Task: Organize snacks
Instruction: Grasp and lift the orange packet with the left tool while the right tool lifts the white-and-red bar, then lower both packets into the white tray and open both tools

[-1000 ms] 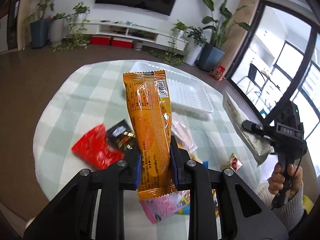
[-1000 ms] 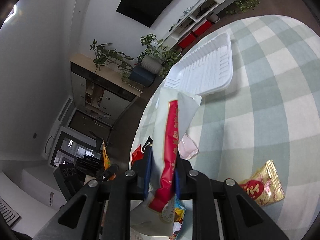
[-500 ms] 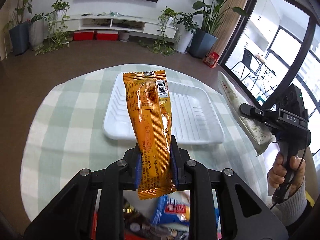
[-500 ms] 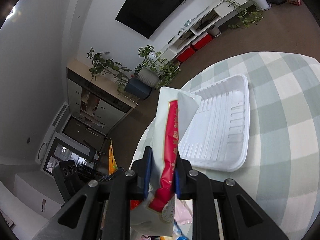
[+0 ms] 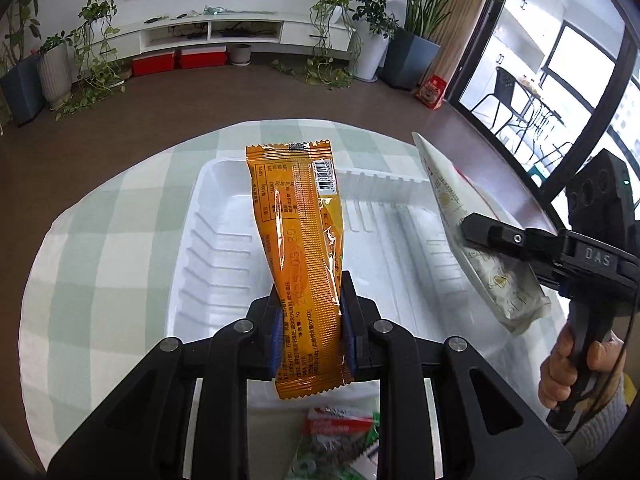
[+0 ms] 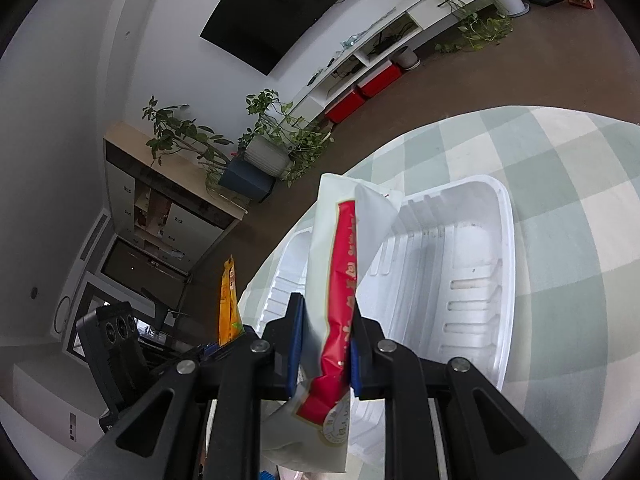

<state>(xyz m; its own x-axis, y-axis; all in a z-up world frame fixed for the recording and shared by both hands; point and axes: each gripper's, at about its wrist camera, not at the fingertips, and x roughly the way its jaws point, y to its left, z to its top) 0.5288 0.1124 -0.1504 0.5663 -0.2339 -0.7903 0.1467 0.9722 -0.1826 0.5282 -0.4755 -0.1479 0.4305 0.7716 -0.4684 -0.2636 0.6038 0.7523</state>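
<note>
1. the orange snack packet [image 5: 298,236] stands nearly upright, clamped low on its length between the blue pads of the left gripper [image 5: 312,332]; its printed back with a barcode faces the left wrist camera, and its crimped bottom edge hangs below the jaws.
2. the packet hangs above the white tray [image 5: 216,248], over the tray's ribbed floor, not touching it.
3. the white snack packet with a red stripe [image 6: 340,280] is pinched between the pads of the right gripper [image 6: 325,344]; its top corner is folded over, and its lower end with a round seal droops below the jaws.
4. in the left wrist view this white packet [image 5: 472,236] is tilted over the tray's right side, held by the right gripper [image 5: 476,228], with the person's right hand [image 5: 572,368] wrapped round the grip.
5. in the right wrist view the white tray [image 6: 472,280] lies ahead of the jaws, and the orange packet [image 6: 228,304] shows edge-on at the left.
6. the tray rests on a round bench covered by a green and white checked cloth [image 5: 100,248].
7. more wrapped snacks [image 5: 340,436] lie on the cloth just under the left gripper, near the tray's closer edge.
8. beyond the bench are a brown floor, potted plants [image 5: 92,48], a low white cabinet with red boxes [image 5: 178,58] and a wall television [image 6: 288,12].
</note>
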